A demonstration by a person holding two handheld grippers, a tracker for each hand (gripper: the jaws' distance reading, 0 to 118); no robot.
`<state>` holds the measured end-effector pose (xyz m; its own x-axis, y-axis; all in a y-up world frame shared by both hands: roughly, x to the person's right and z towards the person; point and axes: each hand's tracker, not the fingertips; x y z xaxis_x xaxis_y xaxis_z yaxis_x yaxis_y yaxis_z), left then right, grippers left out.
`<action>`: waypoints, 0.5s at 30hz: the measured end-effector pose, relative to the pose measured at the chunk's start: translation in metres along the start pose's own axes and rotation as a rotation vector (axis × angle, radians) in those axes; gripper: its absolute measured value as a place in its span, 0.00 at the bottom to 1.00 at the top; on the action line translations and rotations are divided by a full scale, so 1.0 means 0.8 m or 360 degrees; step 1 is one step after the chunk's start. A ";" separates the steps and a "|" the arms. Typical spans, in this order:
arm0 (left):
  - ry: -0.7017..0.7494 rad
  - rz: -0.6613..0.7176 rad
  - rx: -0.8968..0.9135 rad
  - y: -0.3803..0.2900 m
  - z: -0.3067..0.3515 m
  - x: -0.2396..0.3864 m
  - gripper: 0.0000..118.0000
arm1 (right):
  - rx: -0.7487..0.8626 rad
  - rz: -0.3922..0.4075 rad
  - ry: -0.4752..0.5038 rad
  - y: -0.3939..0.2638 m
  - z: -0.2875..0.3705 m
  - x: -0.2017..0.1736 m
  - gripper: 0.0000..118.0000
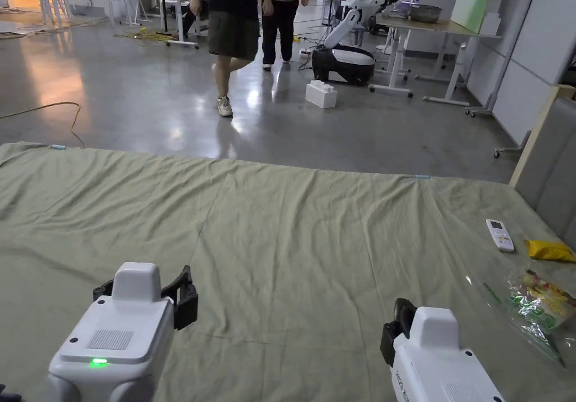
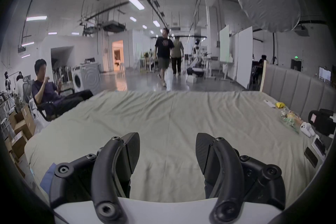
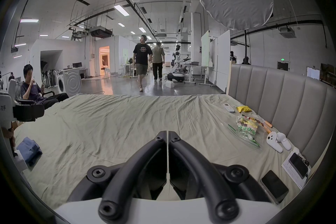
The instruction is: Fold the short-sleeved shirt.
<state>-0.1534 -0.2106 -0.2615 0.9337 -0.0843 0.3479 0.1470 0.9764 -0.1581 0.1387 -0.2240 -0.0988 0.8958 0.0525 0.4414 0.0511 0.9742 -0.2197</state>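
Nearest, the white left gripper hovers over the wrinkled pale green bed sheet with its black jaws spread wide on nothing. The white right gripper has its jaws pressed together, empty. A folded blue garment, possibly the shirt, lies at the bed's near left edge. Along the right edge, by the grey padded headboard, lie a clear snack bag, a yellow packet and a white remote control.

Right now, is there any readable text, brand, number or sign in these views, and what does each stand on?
Nothing can be quoted reliably.
Snack bag: printed characters, warped by the lens.
Right gripper casing, head view: lettering cut off at the frame edge.
Remote control: markings too small.
Green wall sign: too small.
Paper sheet by the headboard: print blurred.
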 end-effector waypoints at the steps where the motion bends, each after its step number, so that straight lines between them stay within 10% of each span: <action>1: -0.0006 -0.0020 0.0023 0.000 0.003 0.004 0.55 | 0.0000 -0.0001 0.0000 0.001 0.000 -0.001 0.02; 5: 0.0003 -0.0061 0.0026 0.003 0.014 0.020 0.47 | 0.0017 -0.0014 -0.0013 0.004 0.000 -0.002 0.02; 8: 0.0007 -0.0055 0.0006 -0.002 0.016 0.024 0.17 | 0.0032 -0.0031 -0.0018 0.007 -0.001 -0.002 0.02; 15: -0.0024 0.0002 -0.0042 0.000 0.017 0.025 0.04 | 0.0039 -0.0041 -0.0010 0.009 -0.001 -0.004 0.02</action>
<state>-0.1395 -0.2100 -0.2420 0.9289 -0.0800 0.3615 0.1547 0.9709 -0.1826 0.1366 -0.2173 -0.1028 0.8916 0.0286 0.4519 0.0633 0.9803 -0.1868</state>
